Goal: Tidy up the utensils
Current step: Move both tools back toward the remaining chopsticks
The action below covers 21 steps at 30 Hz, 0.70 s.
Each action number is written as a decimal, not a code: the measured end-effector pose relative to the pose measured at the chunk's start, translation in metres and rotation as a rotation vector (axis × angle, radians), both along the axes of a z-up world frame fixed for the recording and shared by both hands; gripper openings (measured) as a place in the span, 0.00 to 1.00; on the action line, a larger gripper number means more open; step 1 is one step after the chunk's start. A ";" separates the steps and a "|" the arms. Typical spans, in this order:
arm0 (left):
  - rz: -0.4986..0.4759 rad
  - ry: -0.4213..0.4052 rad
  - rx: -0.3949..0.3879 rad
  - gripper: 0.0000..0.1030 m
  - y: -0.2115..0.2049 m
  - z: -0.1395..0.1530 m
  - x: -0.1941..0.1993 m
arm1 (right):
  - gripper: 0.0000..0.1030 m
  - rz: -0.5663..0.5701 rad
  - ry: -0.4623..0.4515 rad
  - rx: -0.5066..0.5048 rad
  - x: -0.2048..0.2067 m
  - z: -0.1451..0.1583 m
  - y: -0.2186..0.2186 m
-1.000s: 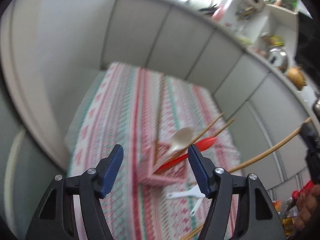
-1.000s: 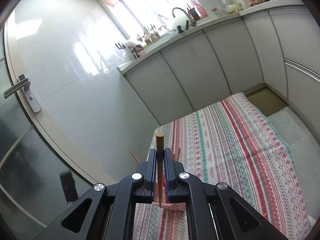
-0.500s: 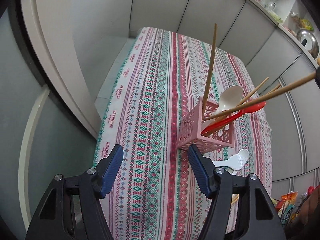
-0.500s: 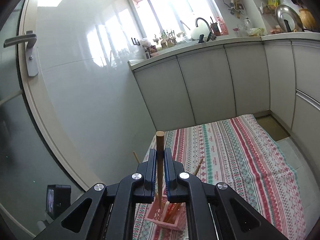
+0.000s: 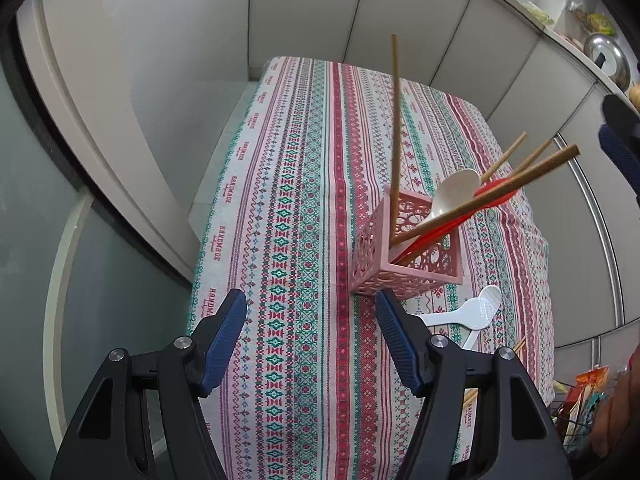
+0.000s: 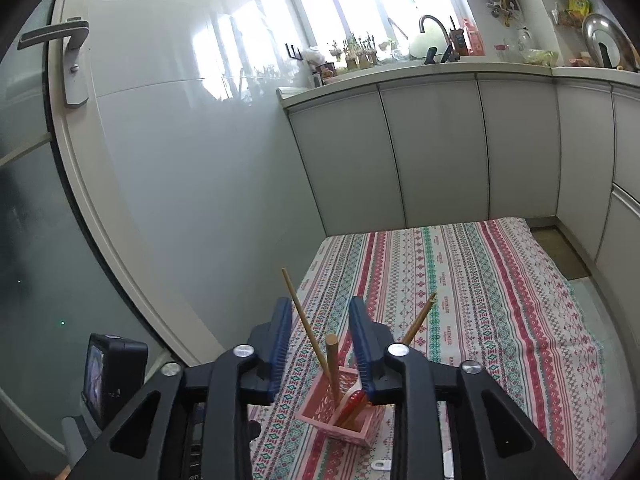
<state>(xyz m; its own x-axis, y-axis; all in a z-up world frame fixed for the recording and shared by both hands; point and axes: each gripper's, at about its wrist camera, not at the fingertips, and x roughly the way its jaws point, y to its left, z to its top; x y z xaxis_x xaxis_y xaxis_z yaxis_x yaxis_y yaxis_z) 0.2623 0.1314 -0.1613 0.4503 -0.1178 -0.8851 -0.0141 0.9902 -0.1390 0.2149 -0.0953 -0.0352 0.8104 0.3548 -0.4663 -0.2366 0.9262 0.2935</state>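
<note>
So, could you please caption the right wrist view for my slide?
Right gripper, jaws just opening, releases a chopstick into the pink basket.

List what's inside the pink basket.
The pink basket holds several wooden chopsticks, a white spoon and a red spoon. Their lower ends and the basket's bottom are hidden.

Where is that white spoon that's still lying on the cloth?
In the left wrist view the white spoon lies flat on the striped cloth, just beside the pink basket, at the table's near right.
</note>
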 end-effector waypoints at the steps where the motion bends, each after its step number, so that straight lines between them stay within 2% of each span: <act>1: -0.006 -0.003 0.007 0.68 -0.002 0.001 -0.002 | 0.44 -0.001 0.007 0.004 -0.004 0.003 -0.005; 5: -0.034 0.005 0.025 0.68 -0.007 0.002 -0.009 | 0.45 -0.026 0.061 0.006 -0.016 0.009 -0.031; 9: -0.074 0.023 0.021 0.73 -0.015 -0.002 -0.016 | 0.57 -0.073 0.128 -0.023 -0.028 0.005 -0.064; 11: -0.098 0.031 0.028 0.75 -0.021 -0.005 -0.020 | 0.59 -0.100 0.164 -0.048 -0.031 -0.001 -0.078; 15: -0.159 0.060 0.056 0.75 -0.038 -0.013 -0.029 | 0.66 -0.135 0.282 -0.086 -0.033 -0.022 -0.104; 21: -0.220 0.091 0.093 0.75 -0.060 -0.024 -0.039 | 0.67 -0.165 0.525 -0.098 -0.031 -0.075 -0.136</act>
